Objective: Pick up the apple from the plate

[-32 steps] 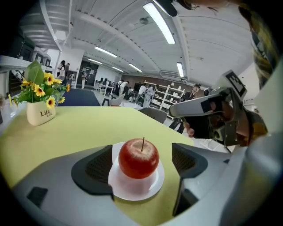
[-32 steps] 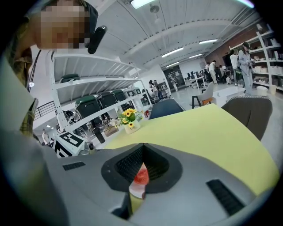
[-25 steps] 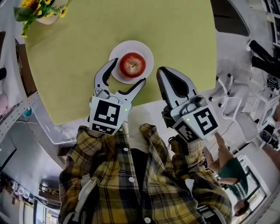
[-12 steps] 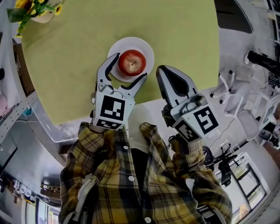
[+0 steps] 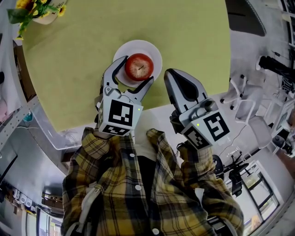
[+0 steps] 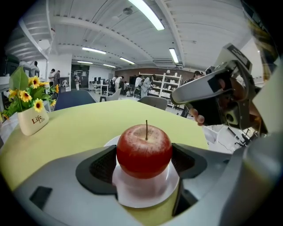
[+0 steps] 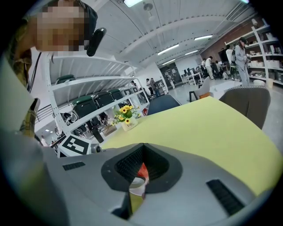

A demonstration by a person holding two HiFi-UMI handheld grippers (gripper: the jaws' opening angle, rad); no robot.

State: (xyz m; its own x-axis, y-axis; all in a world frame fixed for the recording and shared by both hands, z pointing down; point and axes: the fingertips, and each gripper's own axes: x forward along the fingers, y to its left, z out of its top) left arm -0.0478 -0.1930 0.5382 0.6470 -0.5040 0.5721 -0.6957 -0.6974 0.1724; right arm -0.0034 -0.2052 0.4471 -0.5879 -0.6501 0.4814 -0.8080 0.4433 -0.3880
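The apple [image 5: 139, 66], red with its stem pointing straight up, sat upright in the middle of a small white plate [image 5: 155, 51] on a yellow-green desk [image 5: 193, 27], near the edge closest to the person. The left tongs [image 5: 137, 70] were the nearer pair by far. Their two arms stood wide apart and reached over the plate from the person's side, one arm to each side of the fruit, so that the apple lay directly between the dark ribbed pads. In the left gripper view the apple filled the gap between those pads, but no firm contact on either side could be made out, and the apple rested on the plate. Being round, the apple offered no long axis to line up with, so closing the arms straight inward looked like all that the grasp needed before a lift. The right tongs [image 5: 174, 79] hovered just to the right of the plate, above the desk's near edge, with their arms brought together and nothing held; only a thin slit showed between them. A pot of yellow flowers [image 5: 46, 14] stood at the far left corner of the desk, well apart from the plate.
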